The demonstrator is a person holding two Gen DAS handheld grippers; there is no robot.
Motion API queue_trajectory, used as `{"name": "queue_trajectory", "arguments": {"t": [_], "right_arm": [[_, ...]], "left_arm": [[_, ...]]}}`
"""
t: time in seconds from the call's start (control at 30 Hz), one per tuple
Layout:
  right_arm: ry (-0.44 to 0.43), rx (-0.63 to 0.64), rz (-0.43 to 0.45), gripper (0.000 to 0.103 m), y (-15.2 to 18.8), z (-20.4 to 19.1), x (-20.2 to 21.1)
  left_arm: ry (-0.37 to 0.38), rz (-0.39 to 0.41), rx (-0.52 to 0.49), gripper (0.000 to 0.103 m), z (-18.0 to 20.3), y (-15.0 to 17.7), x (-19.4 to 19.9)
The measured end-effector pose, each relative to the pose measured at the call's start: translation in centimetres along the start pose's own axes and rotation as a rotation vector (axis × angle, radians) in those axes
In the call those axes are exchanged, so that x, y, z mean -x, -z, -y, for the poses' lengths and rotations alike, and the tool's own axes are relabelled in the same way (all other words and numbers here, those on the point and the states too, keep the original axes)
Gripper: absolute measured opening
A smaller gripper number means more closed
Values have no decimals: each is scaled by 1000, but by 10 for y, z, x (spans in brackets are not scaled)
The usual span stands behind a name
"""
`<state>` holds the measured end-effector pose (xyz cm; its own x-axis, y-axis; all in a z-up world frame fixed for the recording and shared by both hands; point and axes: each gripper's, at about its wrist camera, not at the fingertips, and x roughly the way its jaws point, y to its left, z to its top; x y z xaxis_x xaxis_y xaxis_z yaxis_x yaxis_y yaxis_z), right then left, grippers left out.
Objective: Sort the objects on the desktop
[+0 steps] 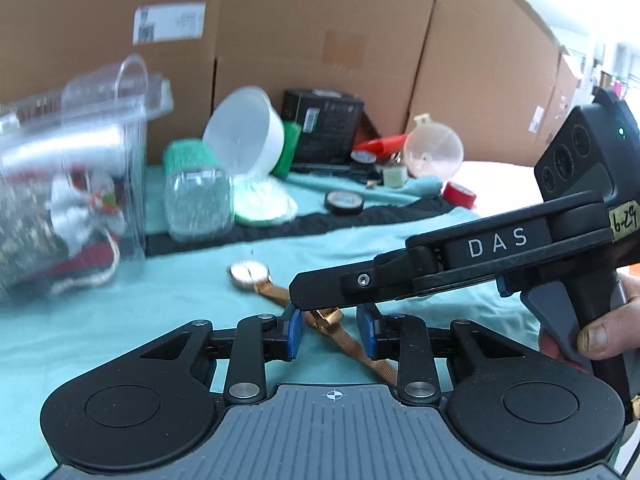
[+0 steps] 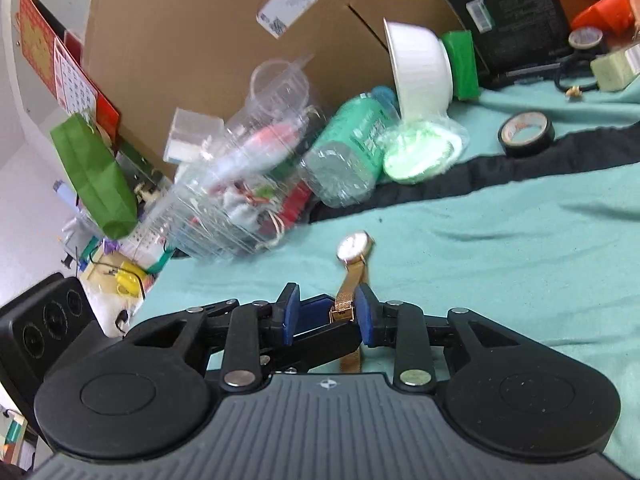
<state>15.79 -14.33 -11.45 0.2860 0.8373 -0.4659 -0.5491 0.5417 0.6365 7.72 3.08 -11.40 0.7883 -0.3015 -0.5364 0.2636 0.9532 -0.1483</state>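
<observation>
A gold watch with a white face [image 1: 250, 273] and mesh strap [image 1: 352, 344] lies on the teal cloth. My left gripper [image 1: 332, 332] is open, its blue pads on either side of the strap's clasp [image 1: 326, 317]. My right gripper [image 2: 326, 316] is also open over the same strap [image 2: 350, 284], and its black fingers cross in front of the left gripper in the left wrist view [image 1: 320, 294]. The watch face also shows in the right wrist view [image 2: 353, 246]. Both grippers meet at the clasp; neither pad pair is closed on it.
A clear plastic box of small items [image 1: 68, 184] stands left. A green-capped bottle [image 1: 196, 192], white bowl [image 1: 248, 128], black box [image 1: 324, 124], black tape roll [image 1: 344, 202], red tape [image 1: 460, 194] and clear ball [image 1: 434, 150] lie behind, before cardboard walls [image 1: 320, 20].
</observation>
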Motion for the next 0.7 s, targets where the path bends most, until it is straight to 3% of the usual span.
{"name": "queue_trajectory", "arguments": {"t": [0.3, 0.7], "right_arm": [[19, 92, 53, 35, -13, -39, 17], [-45, 244, 161, 36, -62, -115, 21]], "left_arm": [[-4, 77, -9, 39, 2, -21, 31], [-77, 255, -60, 41, -18, -75, 93]]}}
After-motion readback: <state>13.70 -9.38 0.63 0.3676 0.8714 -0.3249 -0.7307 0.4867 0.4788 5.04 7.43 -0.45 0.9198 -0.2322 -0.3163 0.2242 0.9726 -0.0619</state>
